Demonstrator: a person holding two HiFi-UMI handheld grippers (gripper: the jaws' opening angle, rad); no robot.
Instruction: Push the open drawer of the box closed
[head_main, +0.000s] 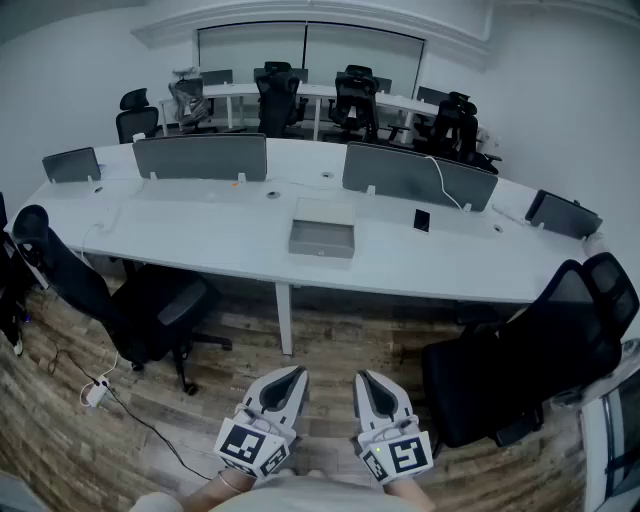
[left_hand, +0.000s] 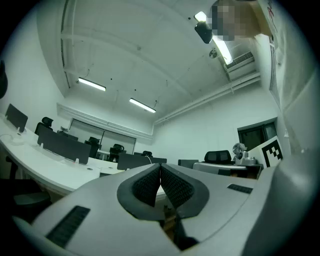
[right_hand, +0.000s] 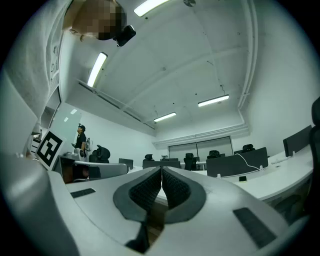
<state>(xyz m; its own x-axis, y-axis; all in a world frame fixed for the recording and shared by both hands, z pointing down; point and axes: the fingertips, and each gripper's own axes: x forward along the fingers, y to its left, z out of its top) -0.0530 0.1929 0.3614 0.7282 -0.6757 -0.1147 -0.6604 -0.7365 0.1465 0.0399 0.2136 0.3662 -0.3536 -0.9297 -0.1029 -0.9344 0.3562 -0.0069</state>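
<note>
A grey box (head_main: 322, 238) lies on the long white table (head_main: 210, 245), its drawer pulled out toward me. Both grippers hang low at the bottom of the head view, well short of the table and over the wooden floor. My left gripper (head_main: 297, 375) is shut with nothing between its pads (left_hand: 150, 184). My right gripper (head_main: 363, 379) is shut too, its pads (right_hand: 172, 187) meeting on nothing. Both gripper views tilt up at the ceiling and the room; the box does not show in them.
Black office chairs stand at the table's near side, one at the left (head_main: 150, 310) and one at the right (head_main: 520, 360). Grey divider screens (head_main: 200, 157) line the table's back. A black phone (head_main: 421, 220) lies right of the box. A cable and power strip (head_main: 97, 392) lie on the floor.
</note>
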